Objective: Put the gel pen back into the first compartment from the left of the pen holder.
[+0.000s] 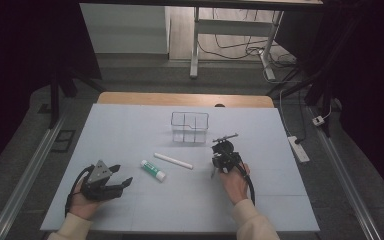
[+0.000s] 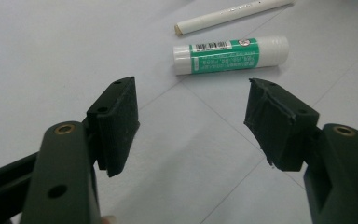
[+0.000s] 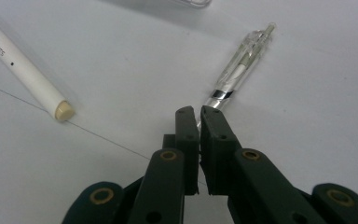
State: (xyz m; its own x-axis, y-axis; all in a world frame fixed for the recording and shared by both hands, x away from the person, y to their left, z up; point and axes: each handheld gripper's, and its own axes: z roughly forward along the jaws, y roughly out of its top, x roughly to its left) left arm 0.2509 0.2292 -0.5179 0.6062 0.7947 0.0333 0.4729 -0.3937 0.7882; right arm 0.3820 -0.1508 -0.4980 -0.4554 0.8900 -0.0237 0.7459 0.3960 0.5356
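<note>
My right gripper (image 1: 224,148) (image 3: 196,113) is at the right of the table's middle, shut on a clear pen with a silver band (image 1: 226,136) (image 3: 242,60); the pen's tip sticks out beyond the jaws, low over the mat. At the front left, my left gripper (image 1: 120,175) (image 2: 191,105) rests on the mat, open, with nothing between its pads. A green-and-white glue stick (image 1: 153,170) (image 2: 230,55) lies just beyond the left gripper's jaws. A white capped marker (image 1: 173,161) (image 2: 233,14) (image 3: 25,70) lies flat between the two grippers.
A small wire basket with compartments (image 1: 190,126) stands behind the marker, just left of the pen. The pale mat (image 1: 130,130) covers the table. Behind the table is a desk frame with cables on the floor (image 1: 240,47), and a power strip (image 1: 298,148) lies at the right.
</note>
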